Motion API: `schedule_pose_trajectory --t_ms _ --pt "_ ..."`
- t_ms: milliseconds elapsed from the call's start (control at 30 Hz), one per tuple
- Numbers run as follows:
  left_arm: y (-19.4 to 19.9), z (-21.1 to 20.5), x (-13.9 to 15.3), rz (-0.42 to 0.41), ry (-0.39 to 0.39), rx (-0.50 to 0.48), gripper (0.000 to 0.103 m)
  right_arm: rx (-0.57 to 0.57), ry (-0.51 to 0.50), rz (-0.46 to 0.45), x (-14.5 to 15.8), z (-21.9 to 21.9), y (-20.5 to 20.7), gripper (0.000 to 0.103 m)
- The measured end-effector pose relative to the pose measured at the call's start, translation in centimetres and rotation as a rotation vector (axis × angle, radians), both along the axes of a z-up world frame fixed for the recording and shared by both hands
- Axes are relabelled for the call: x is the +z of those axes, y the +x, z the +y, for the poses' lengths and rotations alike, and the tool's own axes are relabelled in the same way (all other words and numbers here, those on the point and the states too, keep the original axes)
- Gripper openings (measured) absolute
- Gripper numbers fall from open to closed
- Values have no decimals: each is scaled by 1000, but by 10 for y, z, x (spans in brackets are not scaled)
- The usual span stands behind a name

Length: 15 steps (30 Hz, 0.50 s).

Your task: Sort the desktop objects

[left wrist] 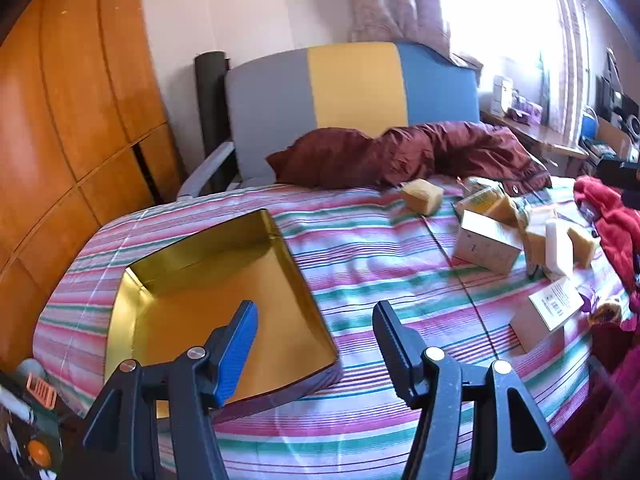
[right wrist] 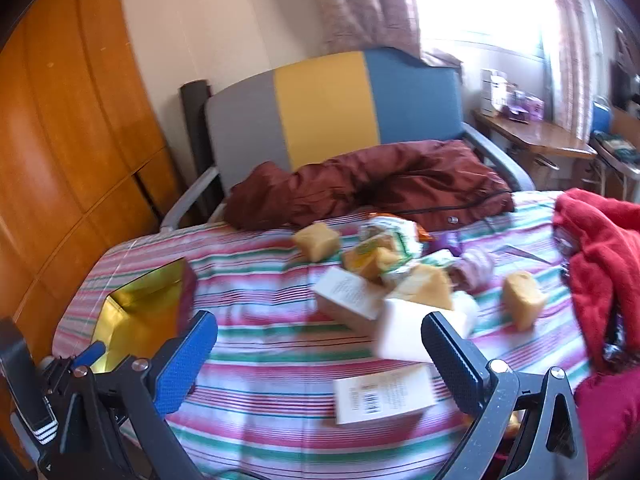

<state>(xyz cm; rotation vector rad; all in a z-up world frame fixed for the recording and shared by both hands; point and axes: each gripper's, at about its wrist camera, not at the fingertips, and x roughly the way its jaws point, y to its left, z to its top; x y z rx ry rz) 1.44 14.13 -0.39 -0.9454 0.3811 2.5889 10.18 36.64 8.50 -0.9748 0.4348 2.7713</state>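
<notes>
A gold tin tray lies empty on the striped bedcover, left side; it also shows in the right wrist view. A pile of yellow sponge blocks, small cardboard boxes and snack packets lies to the right. In the right wrist view the same pile shows: a sponge block, a beige box, a white box, a labelled box and another sponge. My left gripper is open and empty just above the tray's right rim. My right gripper is open and empty, short of the pile.
A maroon jacket lies at the head of the bed before a grey, yellow and blue headboard. Red clothing is heaped at the right. A wooden wardrobe stands left; a desk stands far right.
</notes>
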Motion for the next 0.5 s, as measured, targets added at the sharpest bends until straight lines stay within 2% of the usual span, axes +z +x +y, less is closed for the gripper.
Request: schedule_pose_trajectory --t_ms 200,500 --pt "-5 28 -11 -20 -33 -76 61 -60 -30 -23 1 38 2 103" --pt "-5 63 -22 -38 -59 -183 61 -75 -58 -65 -2 71 -5 98"
